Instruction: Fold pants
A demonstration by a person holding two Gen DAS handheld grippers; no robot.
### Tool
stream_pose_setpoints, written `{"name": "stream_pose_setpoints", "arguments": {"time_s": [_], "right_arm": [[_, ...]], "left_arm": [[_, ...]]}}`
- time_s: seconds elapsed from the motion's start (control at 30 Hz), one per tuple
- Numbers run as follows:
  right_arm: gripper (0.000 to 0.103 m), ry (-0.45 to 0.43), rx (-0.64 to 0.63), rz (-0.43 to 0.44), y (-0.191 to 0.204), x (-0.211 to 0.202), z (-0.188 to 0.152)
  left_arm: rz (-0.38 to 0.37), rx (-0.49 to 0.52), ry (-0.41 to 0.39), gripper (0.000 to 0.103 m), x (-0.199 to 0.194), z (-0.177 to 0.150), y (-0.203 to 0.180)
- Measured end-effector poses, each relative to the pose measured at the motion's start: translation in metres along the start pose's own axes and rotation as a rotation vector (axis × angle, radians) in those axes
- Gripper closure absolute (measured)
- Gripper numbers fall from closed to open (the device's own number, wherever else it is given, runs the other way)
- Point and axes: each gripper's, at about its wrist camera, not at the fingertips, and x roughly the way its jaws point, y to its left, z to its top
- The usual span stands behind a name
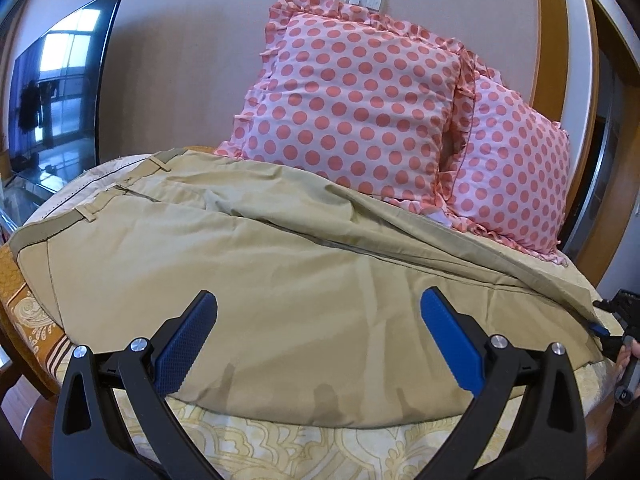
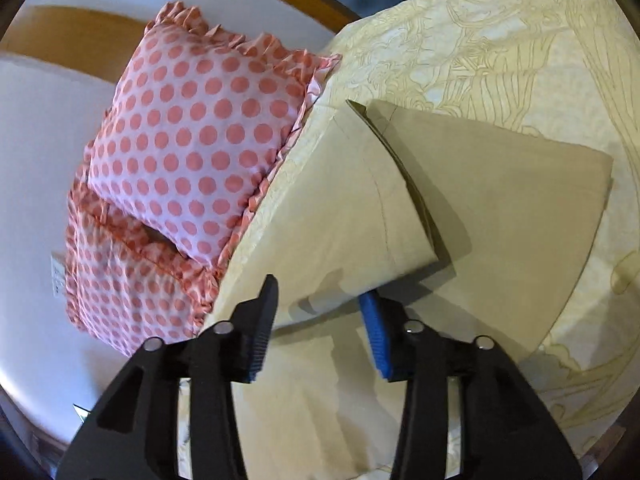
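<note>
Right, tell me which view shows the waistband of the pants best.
The left wrist view: the waistband with belt loops runs along the left end of the pants. The right wrist view shows only the leg ends, no waistband.

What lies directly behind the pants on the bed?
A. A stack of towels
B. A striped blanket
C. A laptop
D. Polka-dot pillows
D: two pink pillows with coral dots stand just behind the khaki pants, against the wall; both views show them.
</note>
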Motion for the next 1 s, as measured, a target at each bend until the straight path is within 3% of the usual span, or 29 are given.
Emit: {"name": "stream_pose_setpoints", "arguments": {"time_s": [0.07,0.1,0.13,0.17,0.23,0.27,0.37,0.5,0.83,0.87,0.93,0.97,1.0], "right_arm": [[0.059,-0.013,0.006,-0.003,-0.001,0.005,0.002],[0.068,-0.025,0.001,-0.012,0.001,0.011,0.004],[0.094,-0.031,-0.01,-0.018,0.0,0.017,0.008],[0.101,-0.025,-0.016,-0.013,-0.002,0.021,0.012],[0.102,-0.048,-0.006,0.073,-0.004,0.013,0.018],[0.102,-0.077,-0.033,0.114,0.0,0.002,0.02],[0.102,-0.161,-0.097,0.151,0.005,-0.029,0.02],[0.102,-0.186,-0.103,0.19,0.002,-0.05,0.018],[0.102,-0.18,-0.129,0.233,-0.002,-0.06,0.019],[0.102,-0.18,-0.131,0.232,-0.002,-0.059,0.019],[0.102,-0.177,-0.144,0.228,-0.001,-0.057,0.022],[0.102,-0.175,-0.156,0.22,0.001,-0.055,0.024],[0.102,-0.171,-0.165,0.216,0.003,-0.052,0.026]], "left_arm": [[0.011,0.005,0.007,0.001,0.002,0.002,0.001],[0.007,0.005,0.012,0.001,0.003,0.004,0.002],[-0.018,0.004,0.017,0.001,0.005,0.007,0.004],[-0.051,-0.005,0.02,0.001,0.007,0.01,0.006],[-0.191,-0.061,0.039,0.001,0.014,0.023,0.018],[-0.216,-0.089,0.055,0.001,0.018,0.03,0.024],[-0.221,-0.197,0.101,0.001,0.037,0.055,0.044],[-0.229,-0.31,0.198,0.001,0.08,0.087,0.064],[0.038,-0.333,0.423,0.004,0.247,0.157,0.065],[0.103,-0.324,0.456,0.011,0.267,0.16,0.068],[0.163,-0.324,0.522,0.037,0.297,0.161,0.076],[0.157,-0.327,0.544,0.071,0.305,0.16,0.079],[0.132,-0.349,0.568,0.087,0.309,0.158,0.085]]}}
